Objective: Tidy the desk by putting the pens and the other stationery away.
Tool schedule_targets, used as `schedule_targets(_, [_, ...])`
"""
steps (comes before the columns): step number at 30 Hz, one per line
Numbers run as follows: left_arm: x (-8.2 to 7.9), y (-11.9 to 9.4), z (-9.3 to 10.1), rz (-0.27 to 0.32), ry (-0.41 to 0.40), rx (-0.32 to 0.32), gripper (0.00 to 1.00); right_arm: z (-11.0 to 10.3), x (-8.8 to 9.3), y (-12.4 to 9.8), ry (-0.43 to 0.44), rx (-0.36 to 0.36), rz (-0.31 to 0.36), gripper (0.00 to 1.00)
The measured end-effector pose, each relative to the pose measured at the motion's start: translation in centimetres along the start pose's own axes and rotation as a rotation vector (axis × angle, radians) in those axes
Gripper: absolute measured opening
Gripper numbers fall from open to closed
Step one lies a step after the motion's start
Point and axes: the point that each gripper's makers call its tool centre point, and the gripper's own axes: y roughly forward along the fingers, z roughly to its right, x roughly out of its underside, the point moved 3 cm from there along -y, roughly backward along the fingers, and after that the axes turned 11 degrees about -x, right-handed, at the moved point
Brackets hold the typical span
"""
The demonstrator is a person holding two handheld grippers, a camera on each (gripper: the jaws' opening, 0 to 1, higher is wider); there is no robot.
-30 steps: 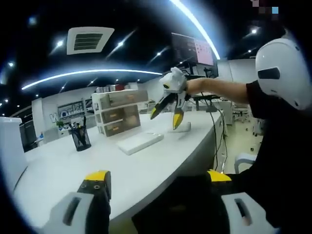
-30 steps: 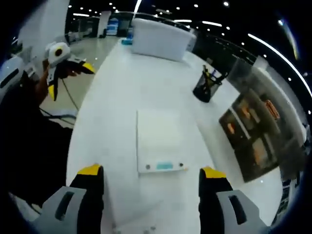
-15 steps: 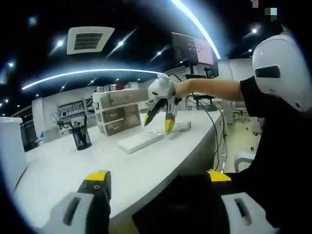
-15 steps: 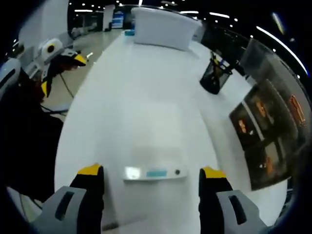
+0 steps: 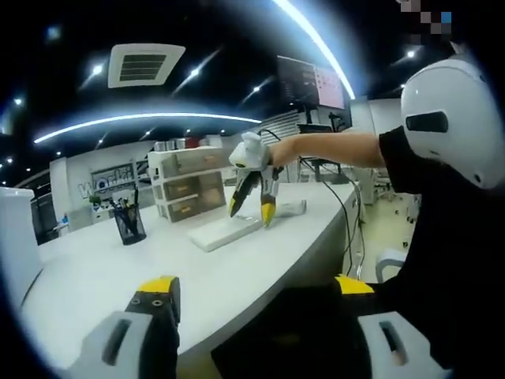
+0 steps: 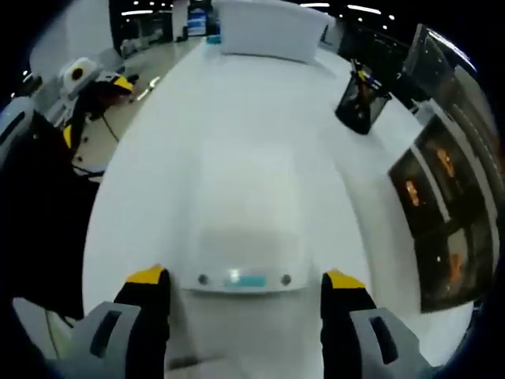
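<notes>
From the left gripper view, the right gripper (image 5: 251, 208) hangs jaws-down and spread, empty, over the flat white case (image 5: 226, 230); a pen cup (image 5: 130, 223) stands beyond. In the right gripper view, that case (image 6: 246, 229) lies between its wide-open jaws. The left gripper (image 5: 252, 296) gapes empty, off the desk (image 5: 95, 272).

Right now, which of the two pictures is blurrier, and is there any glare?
Right gripper view: motion-blurred, the flat white case on the desk smeared. Left gripper view: sharper, the pen cup and drawer unit crisp, with bright ceiling light strips flaring overhead.
</notes>
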Motion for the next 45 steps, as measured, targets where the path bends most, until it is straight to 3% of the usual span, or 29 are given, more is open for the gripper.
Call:
schedule_targets(15, [-0.1, 0.2, 0.0, -0.006, 0.004, 0.0, 0.77, 0.2, 0.0, 0.4, 0.033, -0.056, -0.022, 0.64])
schedule_targets(27, [-0.7, 0.5, 0.3, 0.007, 0.003, 0.002, 0.77, 0.0, 0.0, 0.4, 0.038, -0.05, -0.02, 0.61])
schedule_targets(45, [-2.0, 1.9, 0.3, 0.008, 0.084, -0.053, 0.77, -1.1, -1.1, -1.1, 0.109, -0.023, -0.05, 0.61])
